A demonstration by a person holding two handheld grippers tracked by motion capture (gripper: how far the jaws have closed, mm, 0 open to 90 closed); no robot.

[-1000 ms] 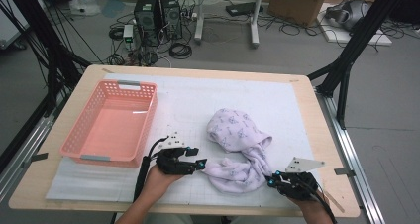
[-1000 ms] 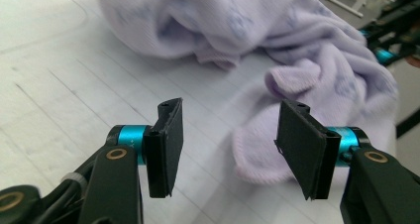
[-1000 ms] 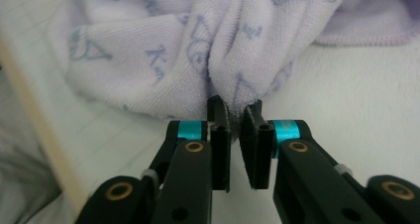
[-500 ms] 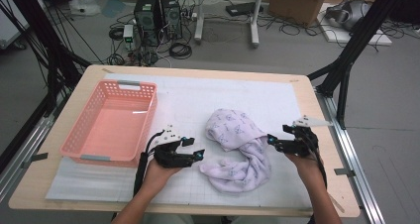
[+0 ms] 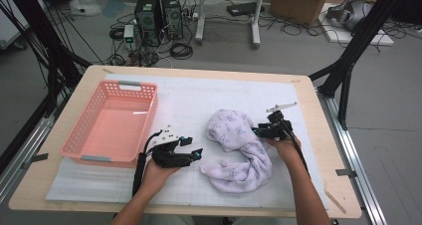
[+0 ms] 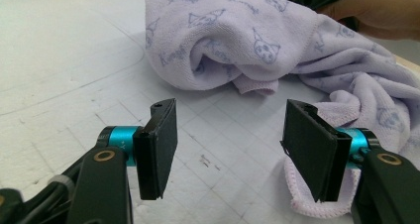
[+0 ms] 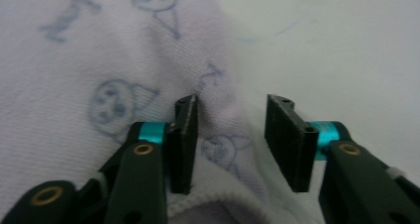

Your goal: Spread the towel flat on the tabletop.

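A lilac towel with small printed figures lies crumpled on the white mat of the worktop, to the right of a pink basket that stands near the left edge. The towel runs in a rough curve, with a bunched mound at the far end and a tail that bends down and back toward the person's side, so its long axis lies roughly front to back between the two hands. The right tongs are the nearer of the two: they sit at the right flank of the mound, and in the right gripper view the tongs stand moderately open right over the towel's hem, one jaw over the cloth, the other just past its edge over the bare mat, nothing pinched between them yet. The left tongs hover just left of the towel's tail, pointing toward it; in the left gripper view these tongs are spread wide and hold nothing, though the right-hand jaw there stands just beside a folded edge of the cloth. My reading is that the coming move is a pinch on the hem by the right tongs, which need only drop and close.
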